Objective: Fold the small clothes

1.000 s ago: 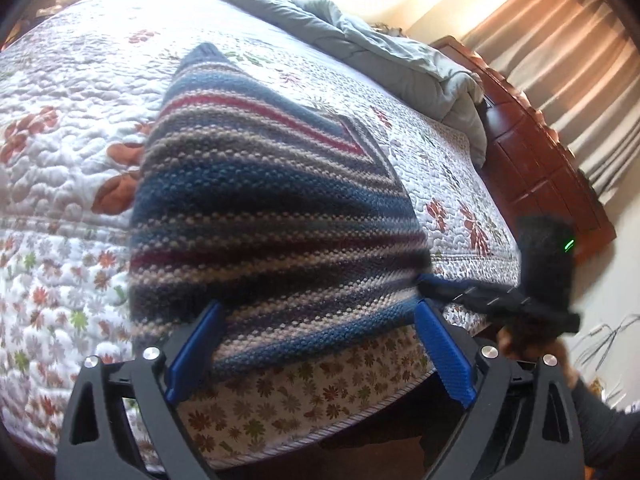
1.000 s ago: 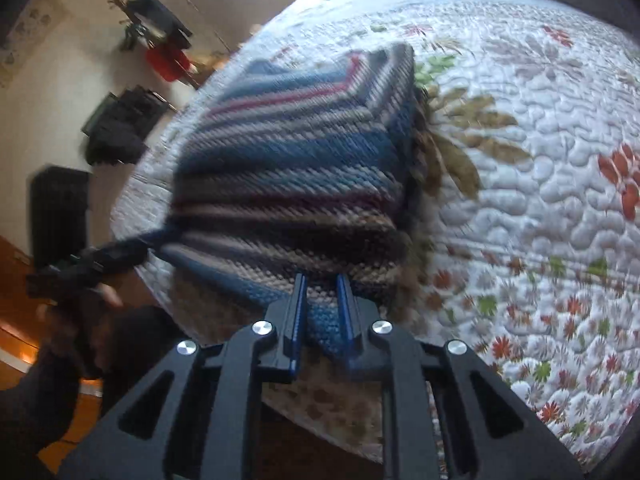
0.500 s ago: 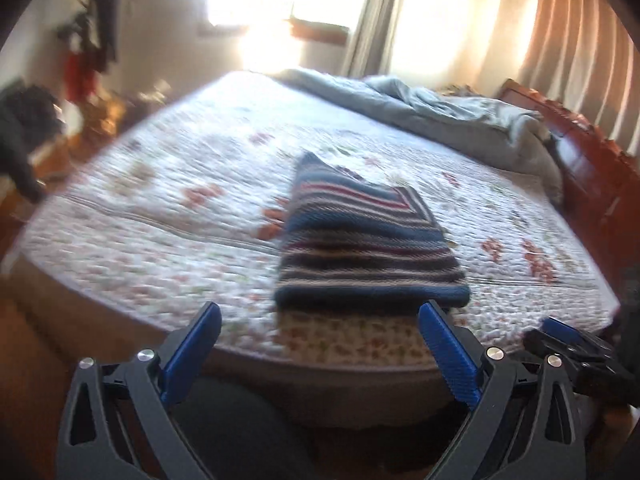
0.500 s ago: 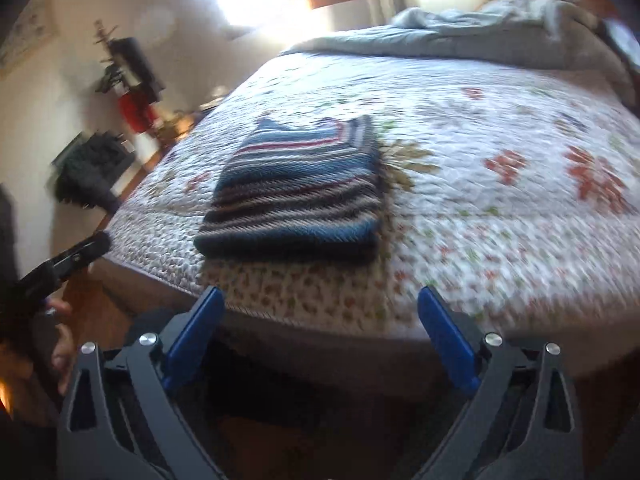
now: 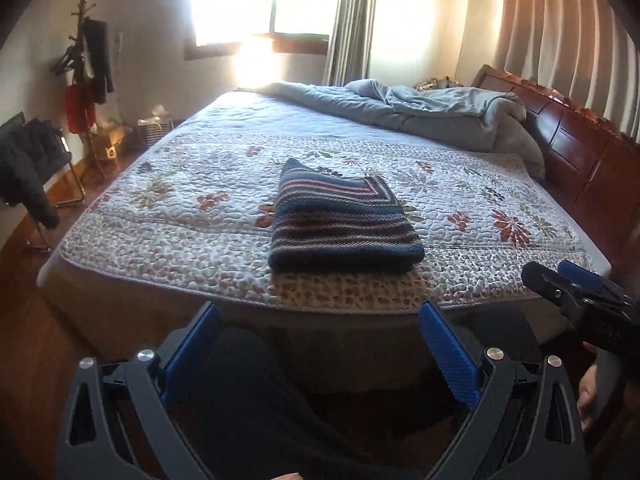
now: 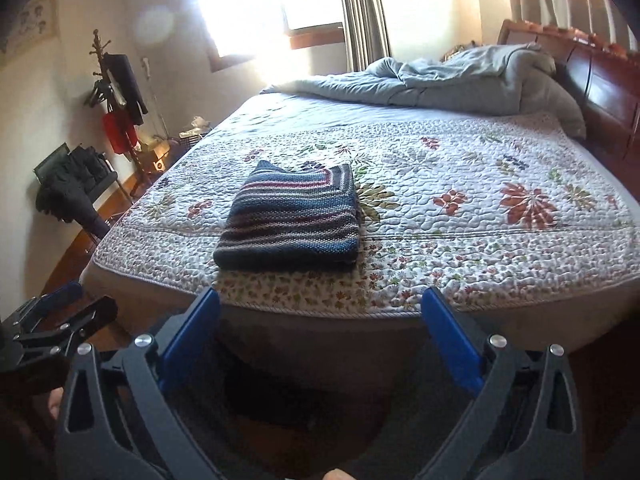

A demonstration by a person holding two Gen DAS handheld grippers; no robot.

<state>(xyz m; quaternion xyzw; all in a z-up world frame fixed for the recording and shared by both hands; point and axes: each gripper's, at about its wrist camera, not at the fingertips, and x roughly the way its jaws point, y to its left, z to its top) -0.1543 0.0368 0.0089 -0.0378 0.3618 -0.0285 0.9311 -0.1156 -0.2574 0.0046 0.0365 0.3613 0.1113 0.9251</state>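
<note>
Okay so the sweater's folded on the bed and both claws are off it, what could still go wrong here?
1. The sweater sits close to the near edge of the quilt, so a bump could slide it off onto the floor.
2. The left claw and right claw hang open right in front of that edge; moving forward again might snag the knit and undo the fold.

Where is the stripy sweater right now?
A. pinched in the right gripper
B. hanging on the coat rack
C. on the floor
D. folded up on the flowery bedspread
D: the sweater lies folded on the bedspread near the bed's front edge, and both grippers are open and away from it.
</note>
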